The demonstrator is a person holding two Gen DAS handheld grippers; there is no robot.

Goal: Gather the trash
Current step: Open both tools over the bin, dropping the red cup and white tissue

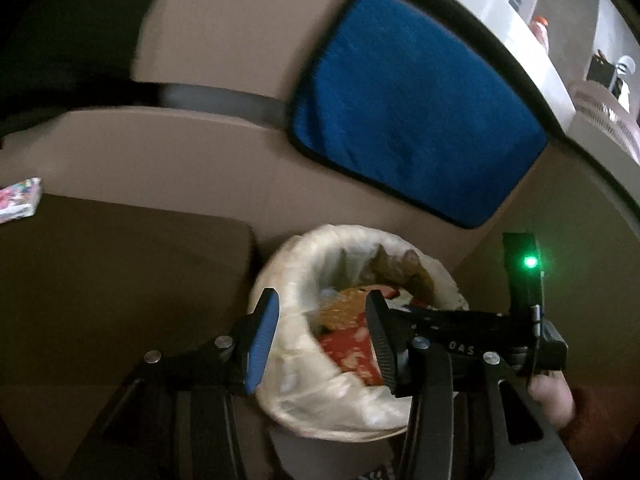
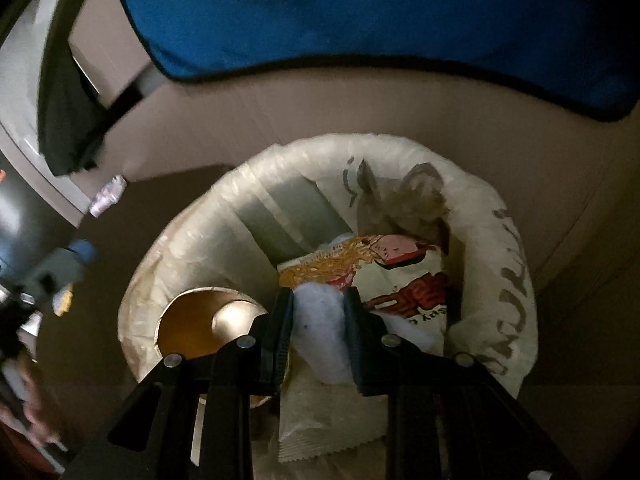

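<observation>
A round trash bin lined with a whitish plastic bag stands on the floor against a beige wall. My left gripper hangs open above its mouth, with nothing between the blue pad and the black one. My right gripper is shut on a pale crumpled tissue wad, right over the bin. Inside lie a noodle packet, a paper cup and a pale wrapper. The left wrist view shows a red wrapper there, and the right gripper's body with a green light.
A blue cloth hangs on the beige furniture behind the bin. A colourful packet lies at the far left, and a small crumpled wrapper sits on the brown floor left of the bin. A hand holds the right gripper.
</observation>
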